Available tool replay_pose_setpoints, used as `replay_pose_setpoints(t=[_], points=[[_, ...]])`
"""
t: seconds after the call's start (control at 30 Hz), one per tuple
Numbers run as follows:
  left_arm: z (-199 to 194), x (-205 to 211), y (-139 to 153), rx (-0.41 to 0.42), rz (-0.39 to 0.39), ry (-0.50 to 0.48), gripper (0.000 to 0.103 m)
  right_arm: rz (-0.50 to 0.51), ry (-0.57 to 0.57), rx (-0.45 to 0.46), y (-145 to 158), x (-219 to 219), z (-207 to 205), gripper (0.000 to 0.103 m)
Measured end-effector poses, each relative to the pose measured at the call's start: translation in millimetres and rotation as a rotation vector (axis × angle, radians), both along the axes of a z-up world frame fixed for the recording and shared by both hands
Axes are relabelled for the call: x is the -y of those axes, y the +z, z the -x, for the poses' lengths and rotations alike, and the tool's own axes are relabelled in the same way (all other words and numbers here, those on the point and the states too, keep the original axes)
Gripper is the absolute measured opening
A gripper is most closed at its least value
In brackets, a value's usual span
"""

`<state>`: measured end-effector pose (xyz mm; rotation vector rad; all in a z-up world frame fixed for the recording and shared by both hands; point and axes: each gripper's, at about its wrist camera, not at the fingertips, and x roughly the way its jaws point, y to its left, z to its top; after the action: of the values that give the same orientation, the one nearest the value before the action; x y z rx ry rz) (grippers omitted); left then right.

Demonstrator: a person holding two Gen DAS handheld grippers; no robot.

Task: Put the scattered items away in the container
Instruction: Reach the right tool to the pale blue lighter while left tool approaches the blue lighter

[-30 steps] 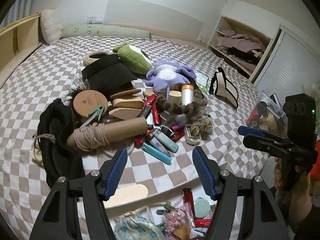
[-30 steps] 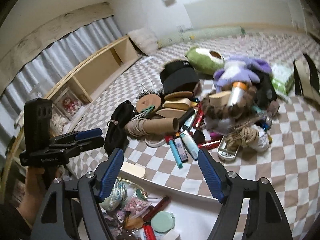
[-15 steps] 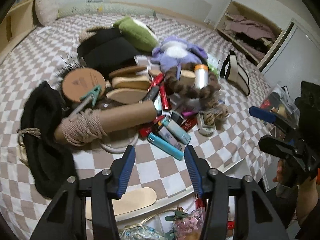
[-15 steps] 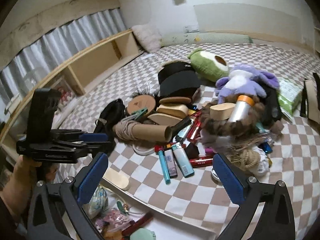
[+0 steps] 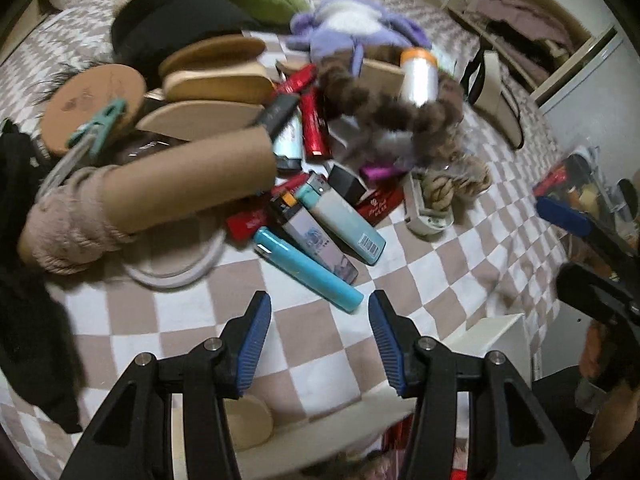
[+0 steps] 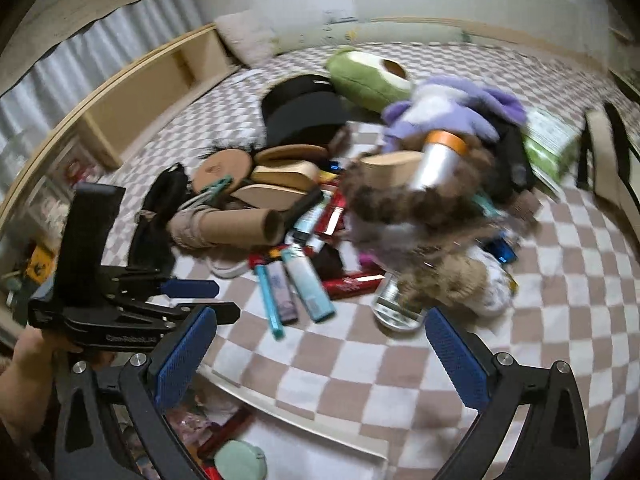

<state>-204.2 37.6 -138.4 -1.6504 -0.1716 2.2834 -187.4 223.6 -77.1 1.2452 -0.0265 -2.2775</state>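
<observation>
A heap of small items lies on the checkered bedcover (image 5: pixel 168 308): a turquoise lighter (image 5: pixel 308 270) (image 6: pixel 269 300), other lighters, red tubes, a cardboard tube wound with rope (image 5: pixel 160 196) (image 6: pixel 228 226), wooden brushes and a brown braid. My left gripper (image 5: pixel 318 312) hangs open just in front of the turquoise lighter's near end, nothing between its pads. It also shows at the left of the right wrist view (image 6: pixel 192 300). My right gripper (image 6: pixel 320 320) stands wide open over bare cover, short of the heap. The white container (image 6: pixel 312 420) sits below the bed edge.
A purple plush (image 5: pixel 352 36), a green avocado plush (image 6: pixel 368 80) and black hats (image 6: pixel 304 108) lie behind the heap. A black cloth (image 5: pixel 28 300) lies at the left. The container holds a mint round case (image 6: pixel 240 462) and other bits. Wooden shelves line the left wall.
The left gripper dropped toward the lighters and tilted down, its jaws narrower than a second ago. The right gripper's jaws spread wide, and it sank a little nearer the heap.
</observation>
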Motion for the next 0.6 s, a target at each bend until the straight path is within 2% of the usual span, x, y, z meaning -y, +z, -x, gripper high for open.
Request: replay_pose_setpoints(t=[0.2,0.27,0.37,0.43,0.47,0.57,0.6], points=[[8.2,-22.6,-16.2,0.006,0.094,-0.057,0.049,0.084,0.025,0.063,-4.5,-12.8,-1.2,0.103],[7.4,-23.7,-19.9,0.007,0.098,-0.078,0.045,0.115,0.024,0.084,-4.6,-16.0,-0.2,0.103],[5.0,-18.1,-20.4,0.005,0.090,-0.090,0.045,0.138,0.027,0.098,-2.6,-17.9,-0.5,0.103],[3.4,-12.1,-20.2,0.007,0.094,-0.088,0.045,0.145,0.035,0.097,-0.6,-17.4,-0.8,0.094],[2.5,-9.1,-20.1,0.008,0.095,-0.087,0.045,0.149,0.038,0.099,-0.2,-17.1,-0.5,0.093],[-1.3,4.5,-20.8,-0.021,0.191,-0.073,0.042,0.171,0.054,0.108,0.2,-15.5,1.0,0.088],[-1.8,11.5,-21.8,-0.017,0.194,-0.060,0.041,0.177,0.061,0.113,0.2,-14.2,1.8,0.082]])
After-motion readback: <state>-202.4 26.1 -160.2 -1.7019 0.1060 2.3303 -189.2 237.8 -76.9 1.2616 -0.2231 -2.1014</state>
